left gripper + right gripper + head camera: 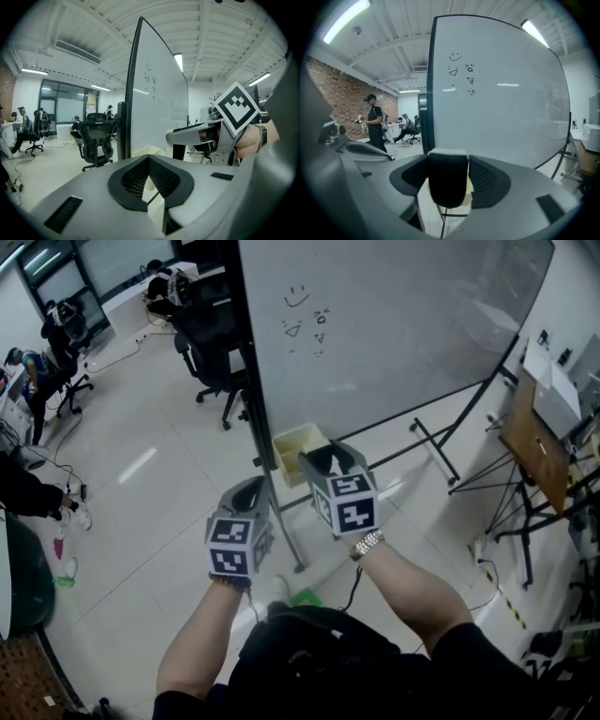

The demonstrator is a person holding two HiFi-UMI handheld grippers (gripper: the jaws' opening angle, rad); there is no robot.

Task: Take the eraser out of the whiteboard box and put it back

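The eraser (446,180) is clamped between the wide-set jaws of the right gripper (330,461), near the box (296,441) at the whiteboard (394,324). The left gripper (251,487) is alongside, jaws closed and empty. Both forearms reach forward, grippers tilted slightly down.

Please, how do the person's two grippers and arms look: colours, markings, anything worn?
The left gripper and the right gripper have grey shells with dark ribbed linings. Each carries a white cube with black square markers. The right wrist wears a metal watch; the short sleeves are dark.
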